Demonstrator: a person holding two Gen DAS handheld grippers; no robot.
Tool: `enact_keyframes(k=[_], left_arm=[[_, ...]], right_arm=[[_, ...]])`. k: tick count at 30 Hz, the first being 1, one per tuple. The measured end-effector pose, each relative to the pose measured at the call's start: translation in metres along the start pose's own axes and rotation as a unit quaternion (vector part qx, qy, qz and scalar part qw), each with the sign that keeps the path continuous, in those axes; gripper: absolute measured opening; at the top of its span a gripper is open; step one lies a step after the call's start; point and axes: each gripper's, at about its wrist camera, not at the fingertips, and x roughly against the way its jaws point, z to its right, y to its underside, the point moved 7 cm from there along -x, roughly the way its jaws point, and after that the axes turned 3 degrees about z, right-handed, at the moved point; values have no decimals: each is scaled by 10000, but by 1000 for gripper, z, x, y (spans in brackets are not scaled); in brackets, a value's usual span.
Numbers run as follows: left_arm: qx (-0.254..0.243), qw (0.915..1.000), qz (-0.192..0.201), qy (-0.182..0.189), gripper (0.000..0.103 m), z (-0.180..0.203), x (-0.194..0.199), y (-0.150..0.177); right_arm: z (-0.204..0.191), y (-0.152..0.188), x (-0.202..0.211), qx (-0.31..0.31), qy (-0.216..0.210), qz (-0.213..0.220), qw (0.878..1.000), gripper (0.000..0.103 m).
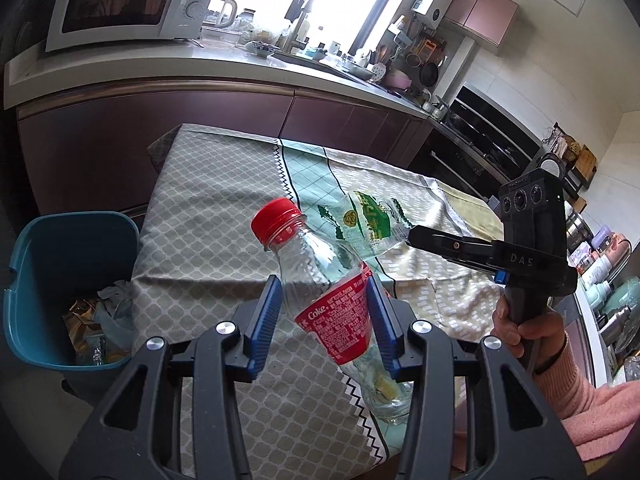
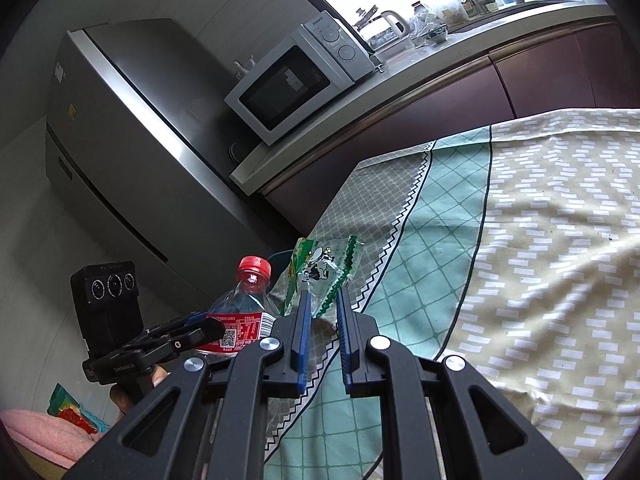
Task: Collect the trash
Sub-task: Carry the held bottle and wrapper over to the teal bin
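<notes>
You have the empty Coke bottle in your left hand-held gripper, and the two blue pads are pinching it at the red label. The bottle is up in the air, tilted, with its red cap pointing up and away from you. It hangs over the near part of the surface, which has a patterned cloth on it. Your right hand-held gripper is nearly pressed together, and its tips pinch a thin clear wrapper with green edges and a little cartoon on it. The wrapper is also lifted off the cloth, just beside the bottle. So both pieces of trash are picked up, and I think you are now in the carrying step. The blue bin sits on the floor to the left of the surface, lower than the cloth. It already has some crumpled trash in it. Next, I think you need to swing the bottle to the left until it is over the open top of the bin, then spread the pads so it drops in. The wrapper has farther to go, since it is on the other side of the bottle. Keep both grips tight until each thing is over the bin. The wrapper is light and floppy, so it could flutter and miss.
</notes>
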Motion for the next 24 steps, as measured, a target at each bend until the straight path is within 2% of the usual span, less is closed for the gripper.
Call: enact_keyframes(k=[24], left_arm=[[308, 9985, 229, -378, 43, -31, 38, -1]], right_arm=[[-25, -3, -39, 171, -301, -269, 9990, 12]])
